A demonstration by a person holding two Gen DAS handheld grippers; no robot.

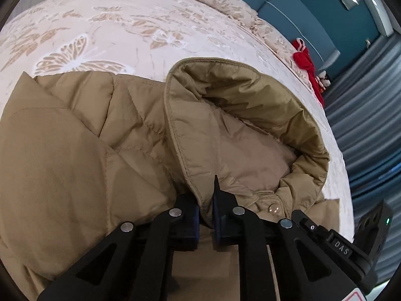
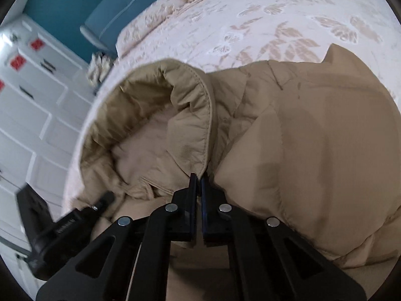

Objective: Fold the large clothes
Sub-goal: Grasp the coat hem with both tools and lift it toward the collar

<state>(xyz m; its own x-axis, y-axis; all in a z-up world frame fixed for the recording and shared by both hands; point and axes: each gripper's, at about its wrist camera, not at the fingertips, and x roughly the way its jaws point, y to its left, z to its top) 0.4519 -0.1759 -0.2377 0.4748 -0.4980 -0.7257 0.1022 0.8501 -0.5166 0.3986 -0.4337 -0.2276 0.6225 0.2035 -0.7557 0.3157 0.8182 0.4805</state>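
Observation:
A tan quilted puffer jacket point(image 1: 100, 135) lies on the bed, its hood point(image 1: 250, 115) open toward the headboard. My left gripper point(image 1: 206, 200) is shut on the hood's edge near the collar, beside a snap button point(image 1: 273, 209). In the right wrist view the same jacket point(image 2: 313, 150) fills the frame, with the hood point(image 2: 155, 115) to the left. My right gripper point(image 2: 198, 183) is shut on the other hood edge at the collar. The other gripper's body point(image 2: 50, 228) shows at the lower left.
The bed has a pale cover with tan butterfly and leaf print point(image 1: 87, 25). A teal headboard point(image 1: 288, 7) and a red item point(image 1: 308, 65) are at the bed's far edge. White cabinets with red squares point(image 2: 32, 80) stand beside the bed.

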